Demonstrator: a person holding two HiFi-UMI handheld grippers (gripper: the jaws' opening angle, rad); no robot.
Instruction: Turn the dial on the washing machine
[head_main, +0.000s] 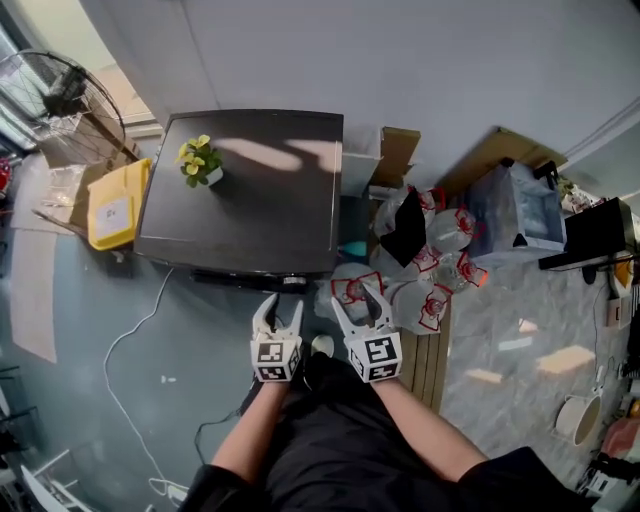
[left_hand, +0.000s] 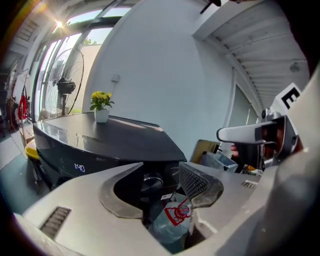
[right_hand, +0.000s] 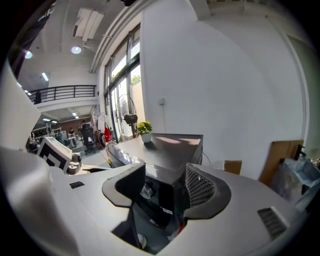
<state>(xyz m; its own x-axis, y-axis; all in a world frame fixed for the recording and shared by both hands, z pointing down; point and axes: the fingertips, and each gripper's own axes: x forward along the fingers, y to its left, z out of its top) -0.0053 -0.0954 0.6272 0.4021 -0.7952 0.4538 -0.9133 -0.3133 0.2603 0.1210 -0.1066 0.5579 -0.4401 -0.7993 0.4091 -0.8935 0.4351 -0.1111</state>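
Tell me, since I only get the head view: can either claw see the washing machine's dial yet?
Observer: Yes. In the left gripper view a round dial on the washing machine's dark front shows through the gap of the open left claw, and nothing touches it.
Operator: Is the machine switched on?
Observer: A display on the front panel glows with pale digits, to the left of the dial.
Operator: And the right claw?
Observer: In its own view the right claw is open and grips nothing. The machine's front corner lies beyond its gap.
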